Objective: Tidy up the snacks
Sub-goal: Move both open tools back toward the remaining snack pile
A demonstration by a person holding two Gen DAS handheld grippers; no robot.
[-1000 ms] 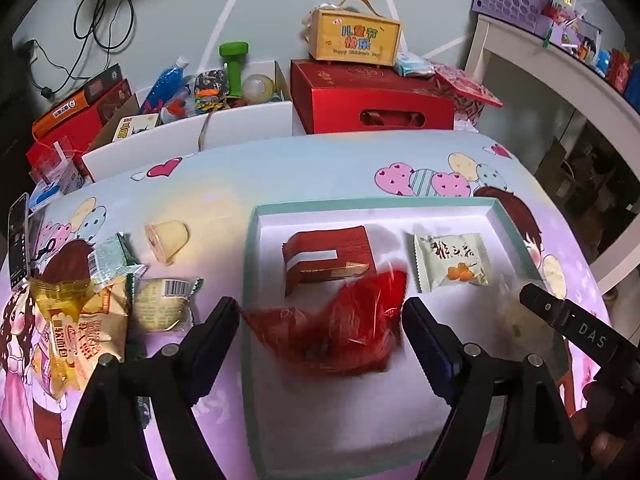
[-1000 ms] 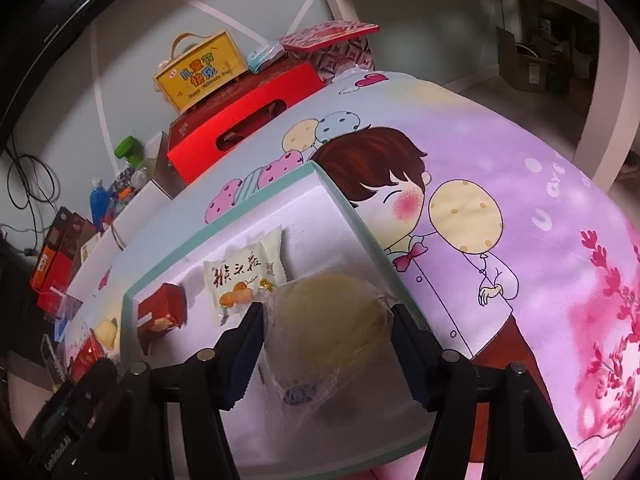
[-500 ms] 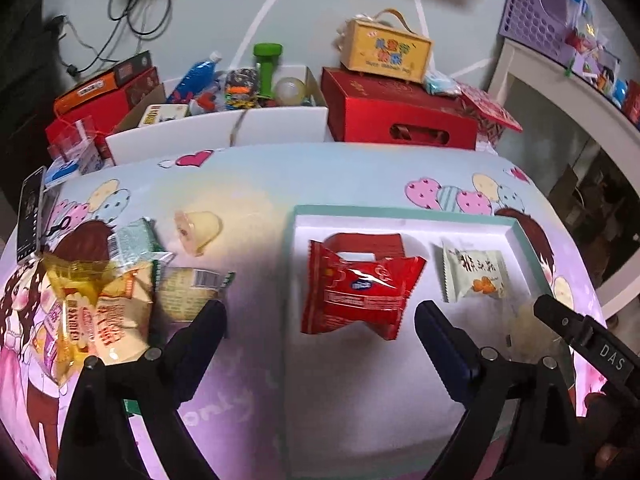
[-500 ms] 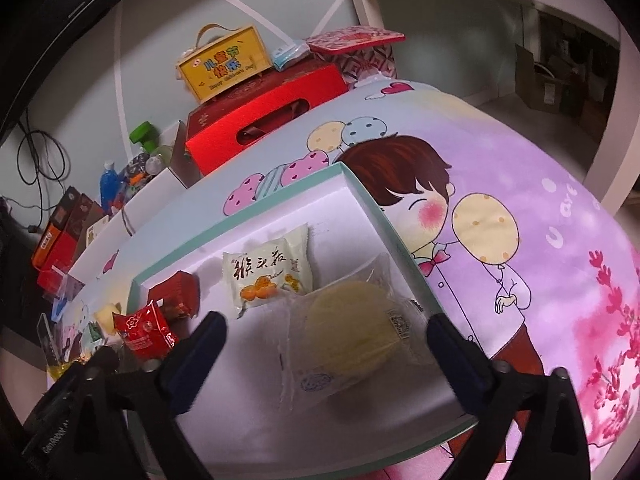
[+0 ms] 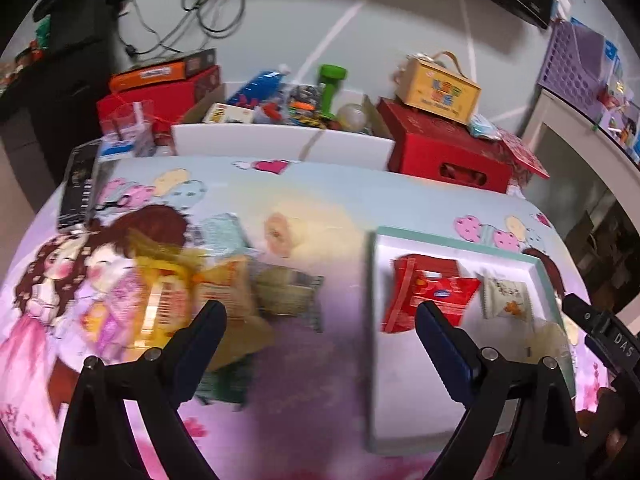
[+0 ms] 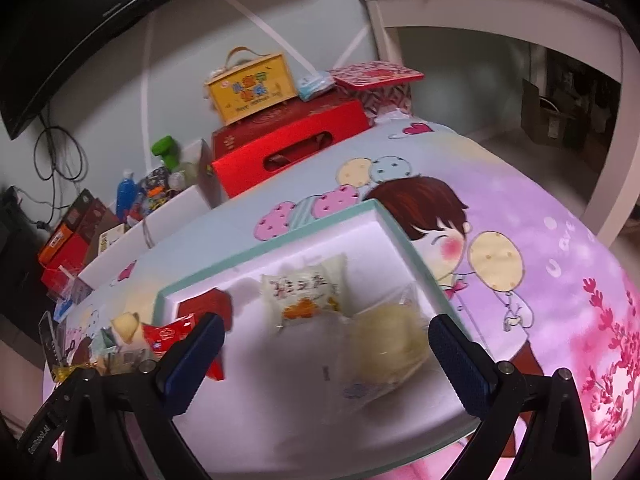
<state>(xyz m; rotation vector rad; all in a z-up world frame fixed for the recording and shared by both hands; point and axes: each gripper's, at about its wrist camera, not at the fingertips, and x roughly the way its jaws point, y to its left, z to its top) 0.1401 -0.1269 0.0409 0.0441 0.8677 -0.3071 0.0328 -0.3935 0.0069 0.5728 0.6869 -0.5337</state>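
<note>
A white tray with a teal rim (image 5: 460,236) (image 6: 280,244) lies on the cartoon tablecloth. In it rest a red snack packet (image 5: 432,292) (image 6: 168,334) over a dark red box (image 6: 208,306), a white packet with an orange picture (image 5: 506,298) (image 6: 304,292) and a clear-wrapped round pastry (image 6: 384,344). Loose snacks sit left of the tray: yellow bags (image 5: 164,300), a beige packet (image 5: 288,288), a small jelly cup (image 5: 280,232). My left gripper (image 5: 320,316) is open over the cloth between the pile and the tray. My right gripper (image 6: 326,340) is open above the pastry, not touching it.
Behind the table stand a red carton (image 5: 448,156) with a yellow handled box (image 5: 438,92) on top, and a white bin (image 5: 280,140) of bottles and toys. A phone (image 5: 78,184) lies at the left edge. A white shelf (image 6: 500,4) is to the right.
The left gripper let go of the red packet into the tray and swung left toward the loose pile. The right gripper opened, released the pastry in the tray and rose a little.
</note>
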